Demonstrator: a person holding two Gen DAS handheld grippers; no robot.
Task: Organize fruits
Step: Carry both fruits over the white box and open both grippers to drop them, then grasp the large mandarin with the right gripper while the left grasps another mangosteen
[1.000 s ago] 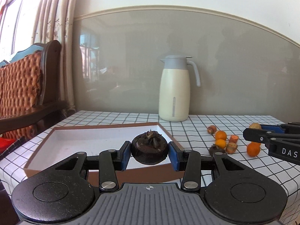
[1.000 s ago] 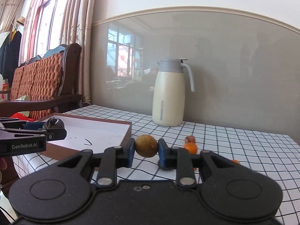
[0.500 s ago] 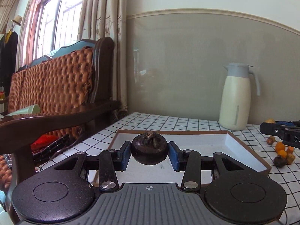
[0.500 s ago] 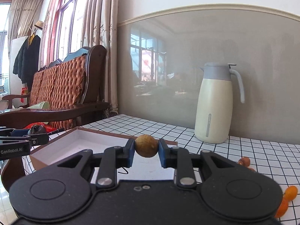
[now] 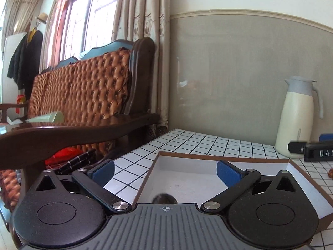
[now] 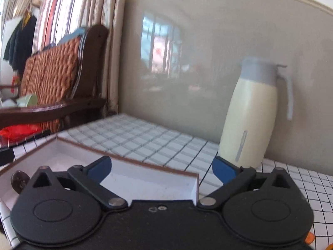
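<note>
Drop step, both hands over the box (image 5: pixel 308 179). We should hold level until each fruit settles, then back out without clipping the rim.

Left fingers (image 5: pixel 165 169) opening, wide apart, nothing between; dark fruit (image 5: pixel 164 199) lies in the box just below them. Right fingers (image 6: pixel 162 167) opening, empty. Its fruit: not visible, cannot tell where it landed.

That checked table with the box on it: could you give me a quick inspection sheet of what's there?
Surface: white black-grid tablecloth.
Job's things: shallow brown-edged white cardboard box; dark round fruit inside it.
Clutter: cream jug with grey lid by the wall.
Grippers: left gripper and right gripper over the box, jaws opening, nothing between them.
Cables: nothing seen.
Surroundings: orange tufted wooden bench, curtains, window.
</note>
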